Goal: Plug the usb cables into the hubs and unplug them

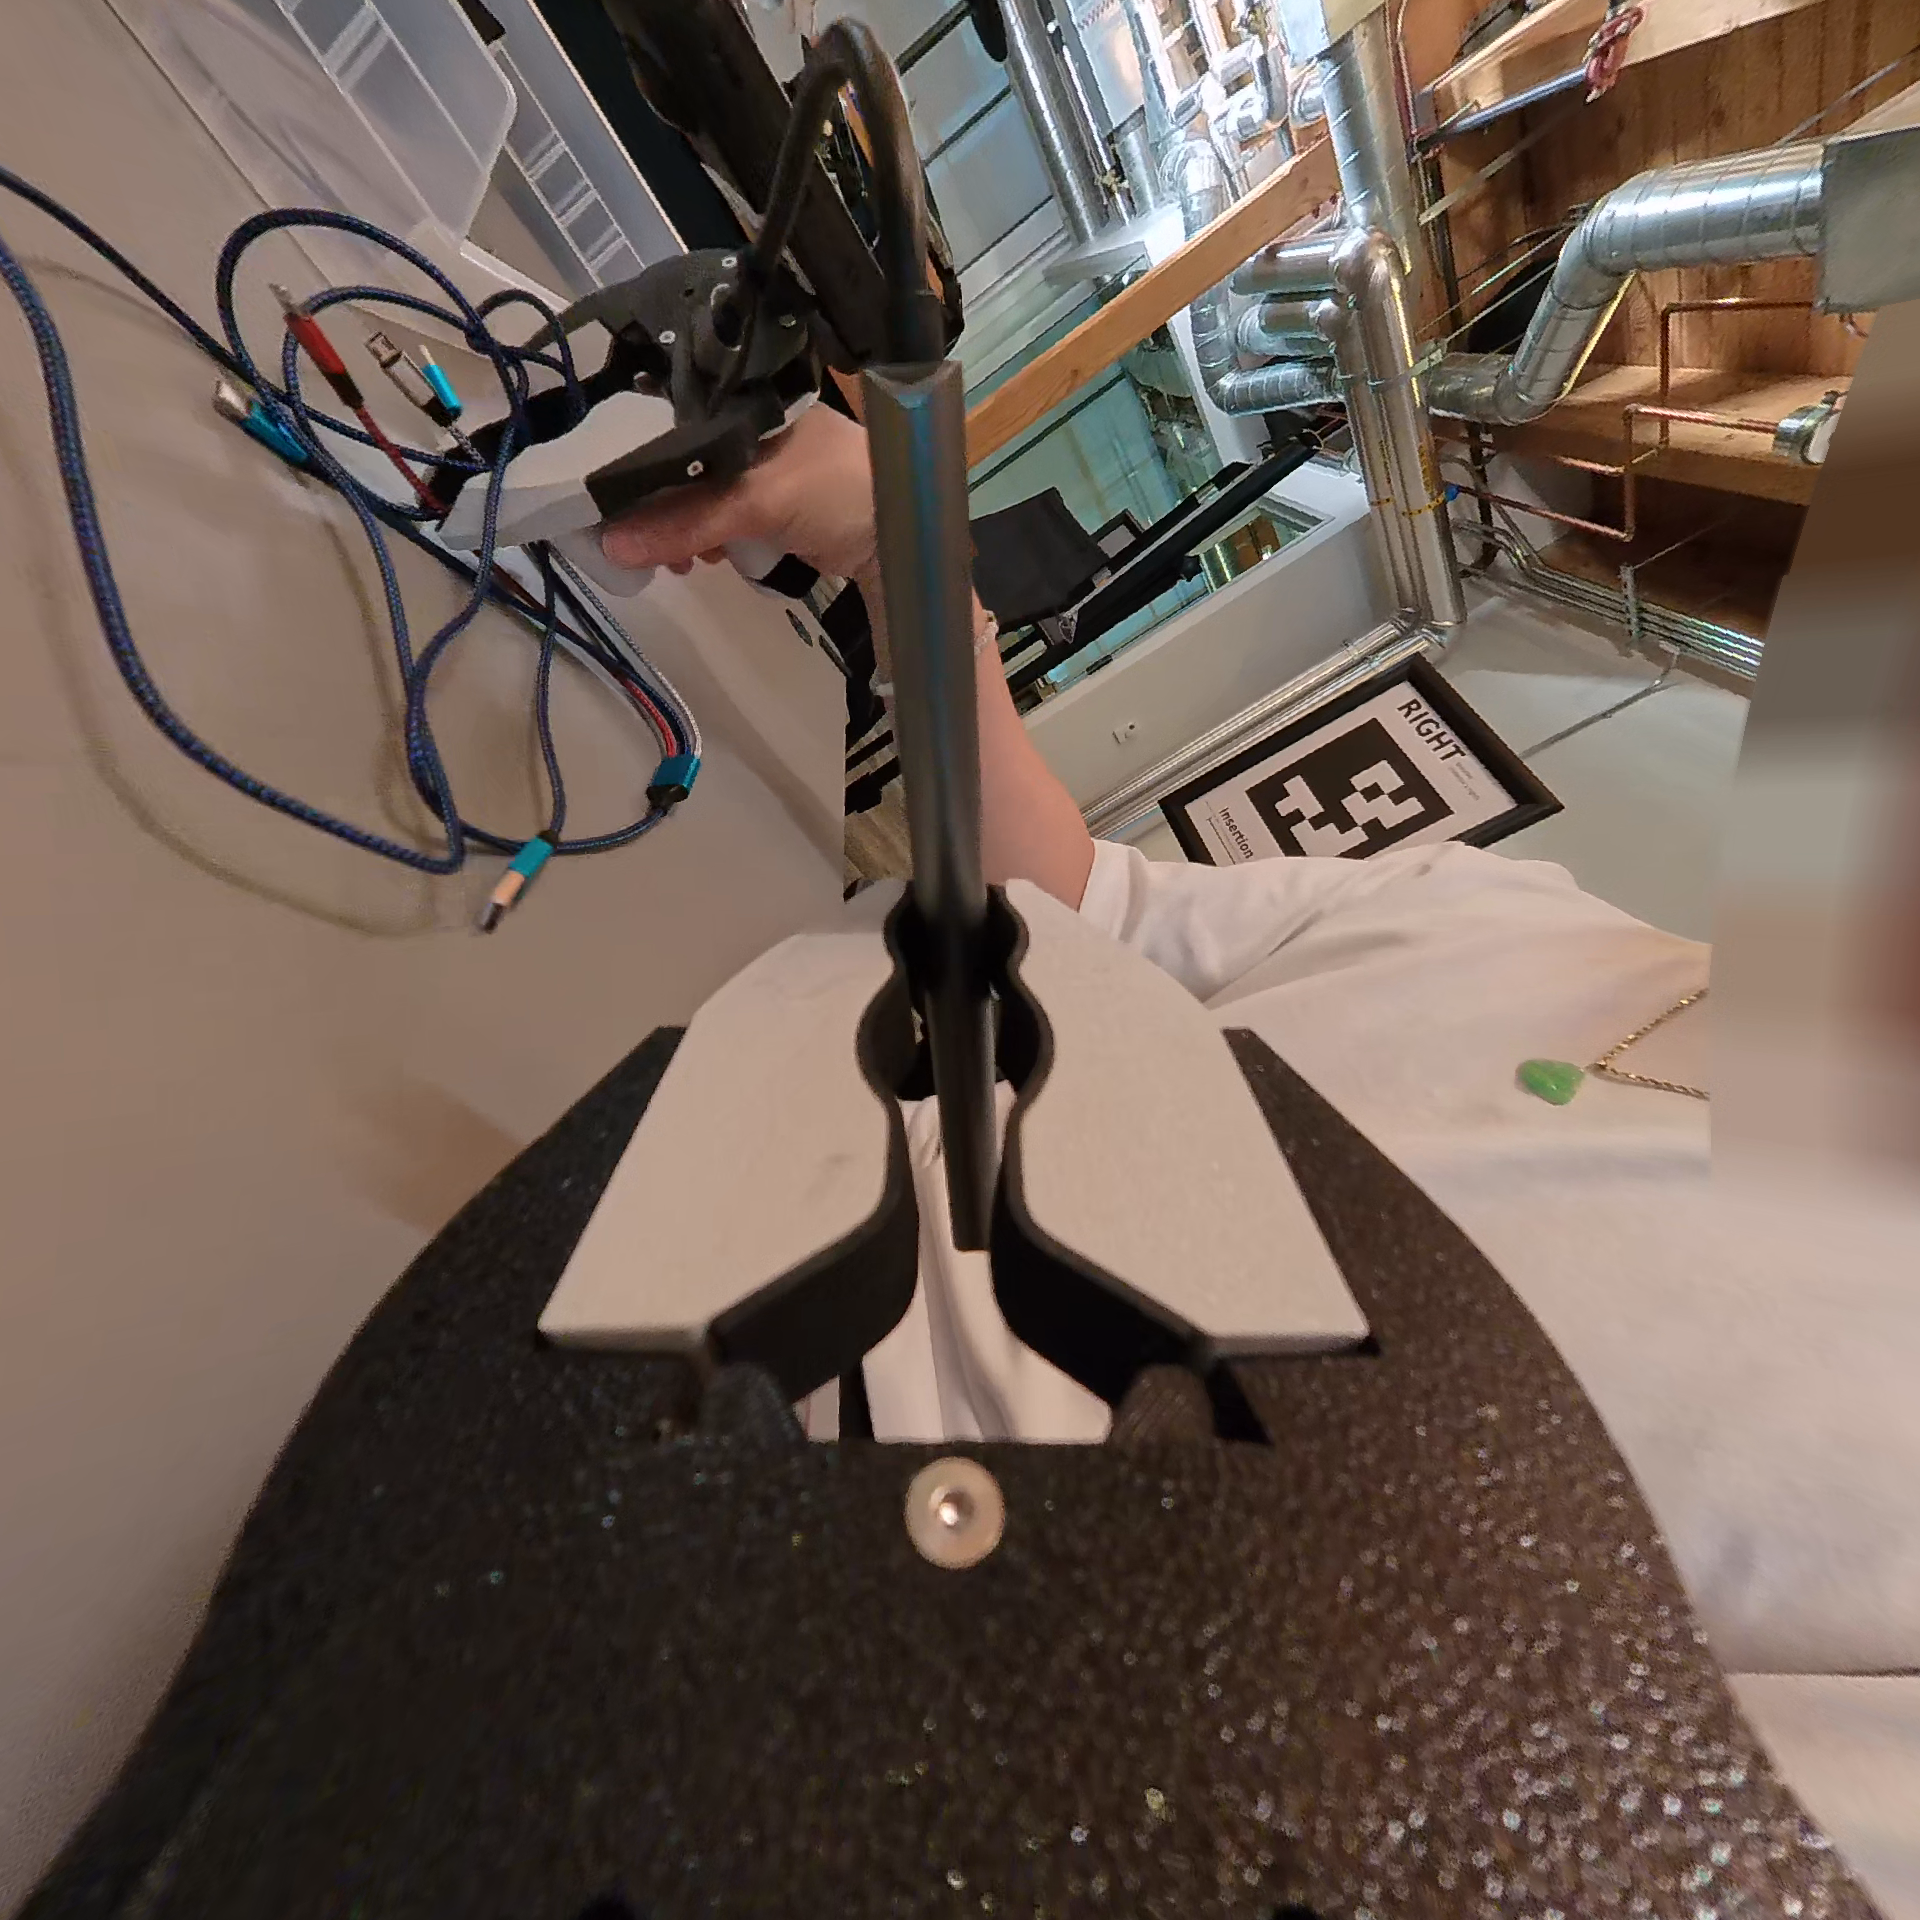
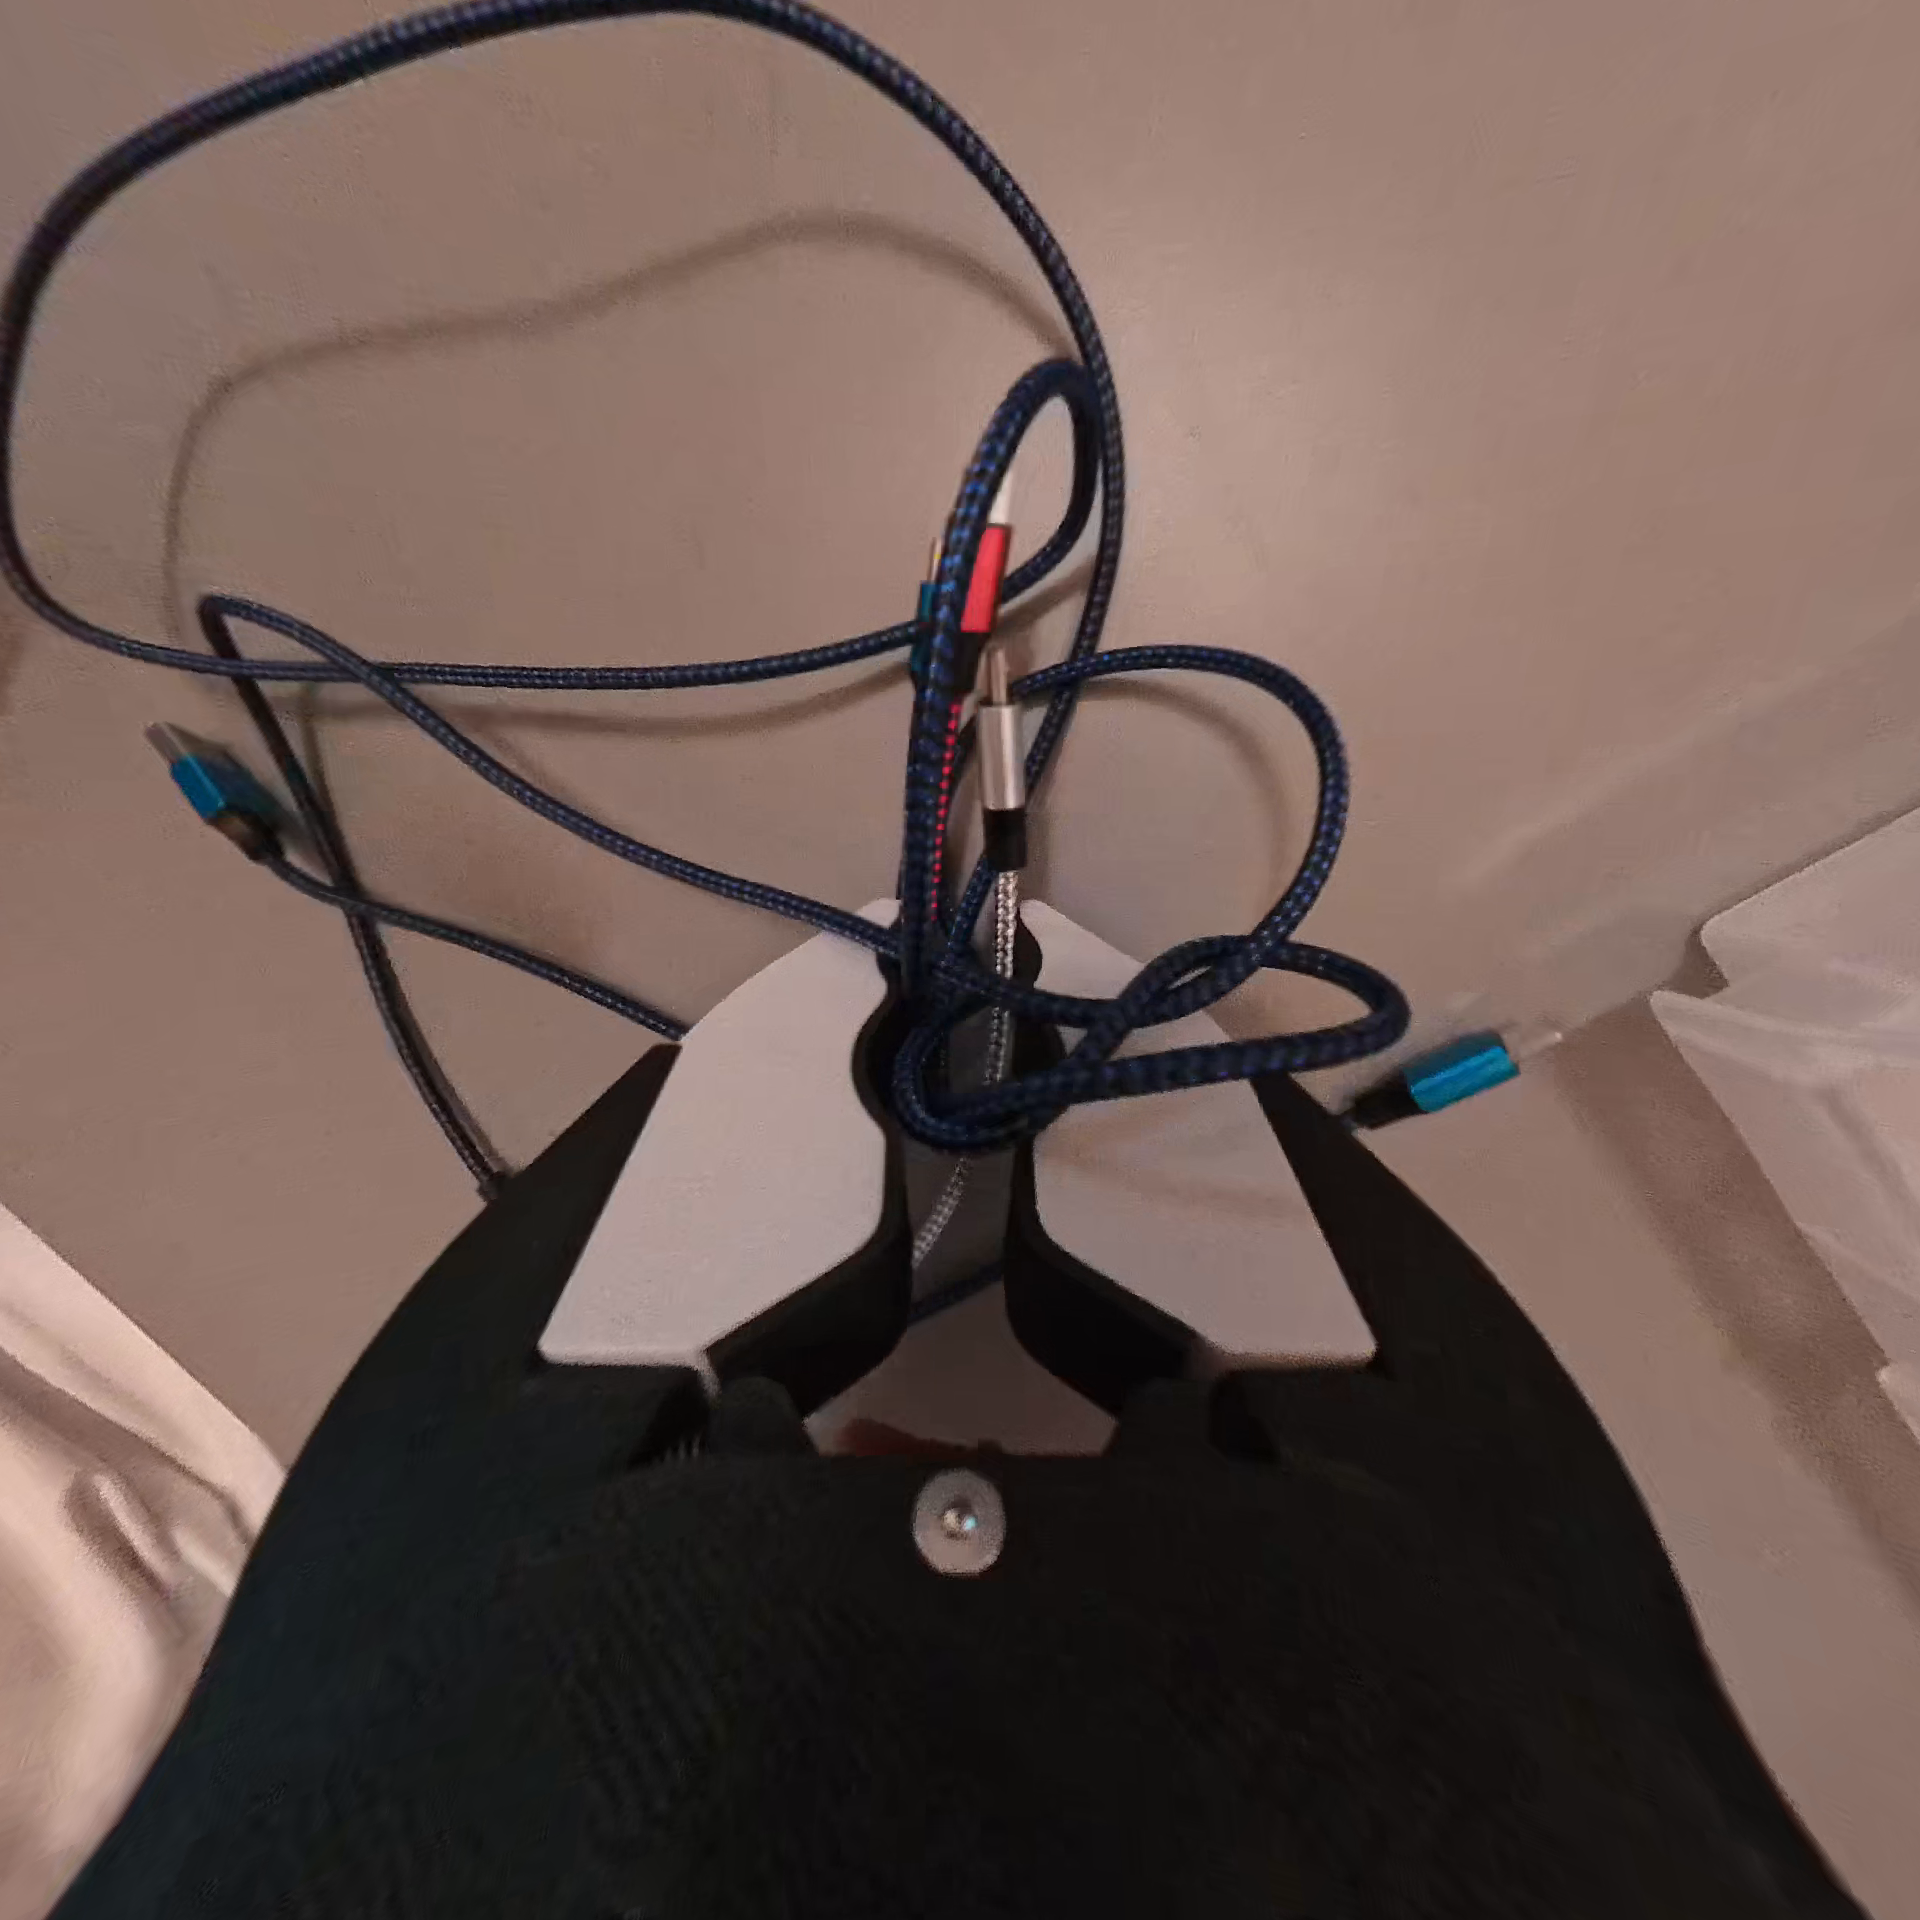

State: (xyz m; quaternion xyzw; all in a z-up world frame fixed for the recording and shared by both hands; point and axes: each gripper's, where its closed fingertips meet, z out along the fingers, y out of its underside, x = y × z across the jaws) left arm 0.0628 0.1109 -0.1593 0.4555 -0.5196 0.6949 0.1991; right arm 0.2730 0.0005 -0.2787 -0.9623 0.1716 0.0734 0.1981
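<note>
Holding a slim grey hub (image 1: 935, 727) upright in my left gripper (image 1: 951, 997), I have those jaws closed narrow on its lower part, its own dark lead curling off the top. My right gripper (image 2: 961, 997) is closed on a bundle of braided usb cables (image 2: 935, 831) just above the beige counter (image 2: 1455, 416); the left wrist view shows it lifted off the surface. Blue strands loop out and trail across the counter, with teal plugs (image 2: 1455, 1075) hanging free and a red plug (image 2: 982, 582) and a silver plug (image 2: 1003, 758) standing beyond my fingertips. These cables look light and floppy, likely to tangle and snag. Only the metal plug shells are stiff, so I judge the right hold is on one shell, not the cord. The hub seems light and rigid, though smooth enough to twist when pushed.
</note>
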